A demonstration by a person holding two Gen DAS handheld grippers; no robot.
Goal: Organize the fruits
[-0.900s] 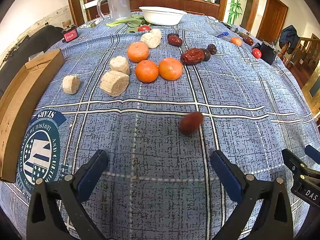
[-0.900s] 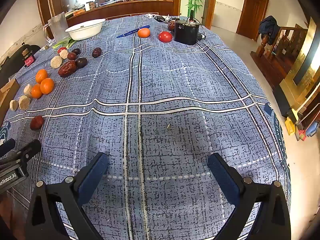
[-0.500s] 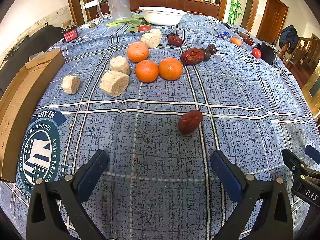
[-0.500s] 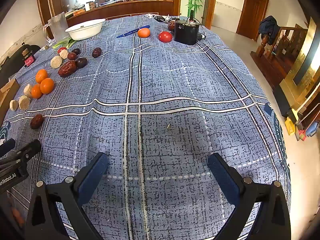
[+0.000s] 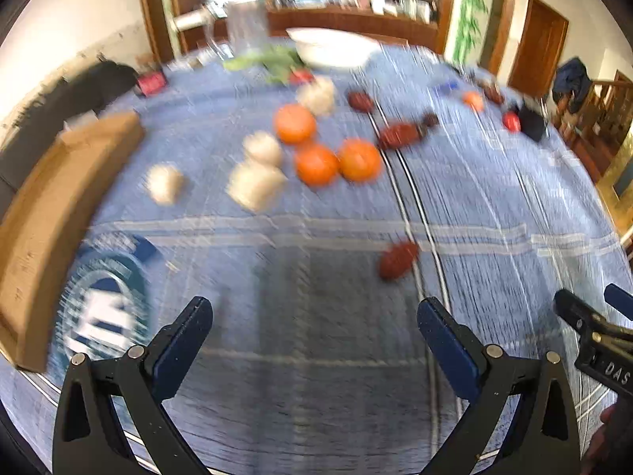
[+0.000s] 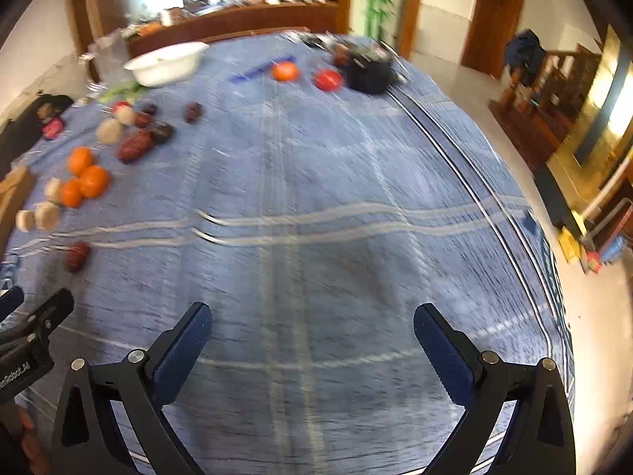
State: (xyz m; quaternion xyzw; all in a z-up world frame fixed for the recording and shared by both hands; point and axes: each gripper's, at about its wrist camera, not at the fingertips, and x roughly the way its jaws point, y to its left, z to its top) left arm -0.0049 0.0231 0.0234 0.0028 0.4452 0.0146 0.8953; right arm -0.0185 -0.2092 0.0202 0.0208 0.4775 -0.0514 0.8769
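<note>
Both views are motion-blurred. On the blue plaid tablecloth (image 5: 316,316) lies a lone red date (image 5: 397,260), also seen in the right wrist view as the red date (image 6: 77,256). Behind it sit three oranges (image 5: 316,164) beside several pale round cakes (image 5: 255,184), with more dark dates (image 5: 397,134) further back. My left gripper (image 5: 314,330) hangs open above bare cloth, short of the lone date. My right gripper (image 6: 312,330) is open too, over empty cloth to the right, nothing between its fingers.
A wooden tray (image 5: 51,213) lines the left table edge. At the back stand a white bowl (image 5: 332,45), a glass jug (image 5: 247,29) and greens. An orange (image 6: 285,71), a tomato (image 6: 328,79) and a black pot (image 6: 370,73) sit far right.
The lone red date rolled a little and settled. Both views have now blurred and tilted up, with the scene sliding downward as both grippers move.
</note>
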